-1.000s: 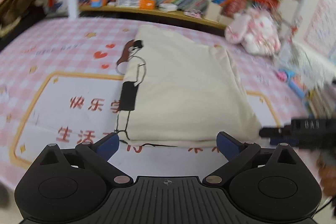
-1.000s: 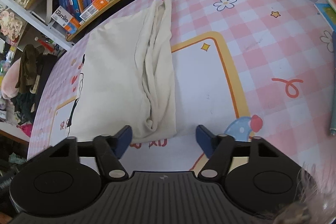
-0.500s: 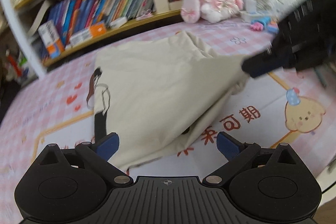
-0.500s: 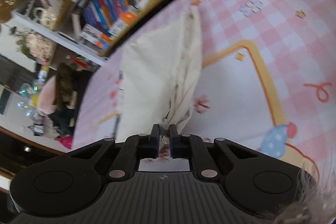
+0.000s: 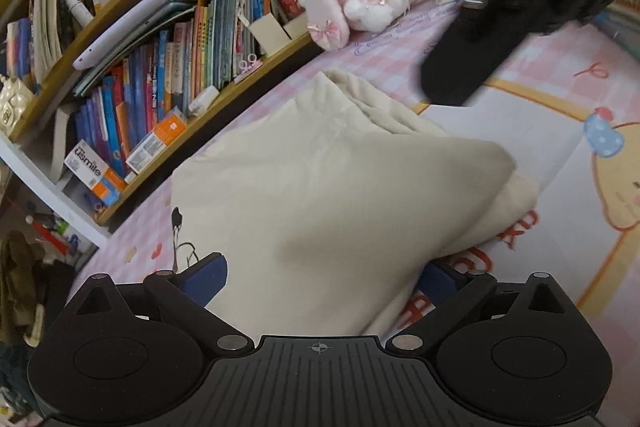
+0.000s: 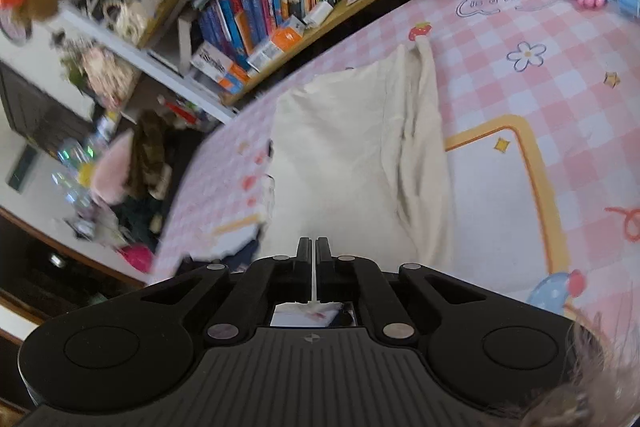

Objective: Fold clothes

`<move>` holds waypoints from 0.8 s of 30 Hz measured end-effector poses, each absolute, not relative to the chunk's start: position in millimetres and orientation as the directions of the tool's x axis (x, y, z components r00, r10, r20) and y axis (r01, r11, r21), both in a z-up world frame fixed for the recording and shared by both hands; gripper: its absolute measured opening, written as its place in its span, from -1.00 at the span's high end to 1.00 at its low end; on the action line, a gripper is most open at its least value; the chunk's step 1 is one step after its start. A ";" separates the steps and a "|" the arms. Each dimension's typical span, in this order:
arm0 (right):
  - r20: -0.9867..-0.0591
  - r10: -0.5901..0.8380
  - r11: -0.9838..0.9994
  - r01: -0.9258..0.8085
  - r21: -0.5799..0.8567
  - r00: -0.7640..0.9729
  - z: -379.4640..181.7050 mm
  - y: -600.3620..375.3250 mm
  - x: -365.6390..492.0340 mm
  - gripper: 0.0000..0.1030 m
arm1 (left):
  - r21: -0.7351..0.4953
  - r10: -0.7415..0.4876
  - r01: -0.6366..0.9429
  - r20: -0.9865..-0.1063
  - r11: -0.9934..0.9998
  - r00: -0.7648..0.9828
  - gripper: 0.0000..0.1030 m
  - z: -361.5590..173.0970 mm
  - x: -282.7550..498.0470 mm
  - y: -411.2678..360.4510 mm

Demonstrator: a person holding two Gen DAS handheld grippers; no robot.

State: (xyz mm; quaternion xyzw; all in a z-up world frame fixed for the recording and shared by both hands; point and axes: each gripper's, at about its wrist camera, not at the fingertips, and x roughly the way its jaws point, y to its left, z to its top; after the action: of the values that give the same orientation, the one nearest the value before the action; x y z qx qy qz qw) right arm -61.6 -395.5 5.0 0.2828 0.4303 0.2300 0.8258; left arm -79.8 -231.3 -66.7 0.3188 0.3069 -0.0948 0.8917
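The right gripper (image 6: 313,247) is pinching the near edge of the cream garment (image 6: 352,163), fingers nearly meeting on a thin fold. The left gripper (image 5: 320,271) is gaping wide, the garment (image 5: 320,187) bulging between its blue fingertips (image 5: 208,269) over the pink checked mat (image 5: 560,155).

The left gripper (image 5: 320,273) has a matte black plastic body with a ribbed centre plate carrying a small crosshair mark, two round raised discs at its sides, and silver pivot screws on angled black linkage arms. Its fingers (image 5: 204,271) wear dark blue pads. The right gripper (image 6: 313,251) is the same black build (same crosshair, same silver screws), with tan fuzzy material at its lower right corner.
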 end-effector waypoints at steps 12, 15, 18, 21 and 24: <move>-0.713 0.545 0.778 0.051 0.626 0.441 -41.4 -414.5 -48.3 0.15 | 0.427 -0.041 0.419 -0.660 0.801 0.750 -0.95 -61.3 -103.4 -213.6; -0.741 0.528 0.770 0.135 0.624 0.415 -54.6 -409.2 -40.0 0.12 | 0.430 -0.047 0.426 -0.658 0.796 0.752 -0.95 -61.0 -112.1 -210.7; -0.743 0.533 0.767 0.138 0.626 0.405 -56.9 -399.8 -34.6 0.16 | 0.443 -0.045 0.423 -0.647 0.791 0.762 -0.96 -62.3 -114.2 -209.3; -0.747 0.544 0.776 0.109 0.621 0.381 -56.3 -387.7 -29.0 0.73 | 0.457 -0.031 0.408 -0.635 0.790 0.772 -0.95 -63.9 -108.7 -208.4; -0.701 0.587 0.744 0.072 0.665 0.406 -39.5 -388.3 -28.9 0.83 | 0.489 0.006 0.371 -0.610 0.789 0.792 -0.95 -67.0 -103.2 -207.1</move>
State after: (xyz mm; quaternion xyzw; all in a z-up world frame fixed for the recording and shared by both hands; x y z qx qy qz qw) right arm -28.9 -388.3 -39.5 0.3172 0.5191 0.1658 0.7761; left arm -103.2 -207.1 -67.0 0.3083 0.3060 -0.1019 0.8950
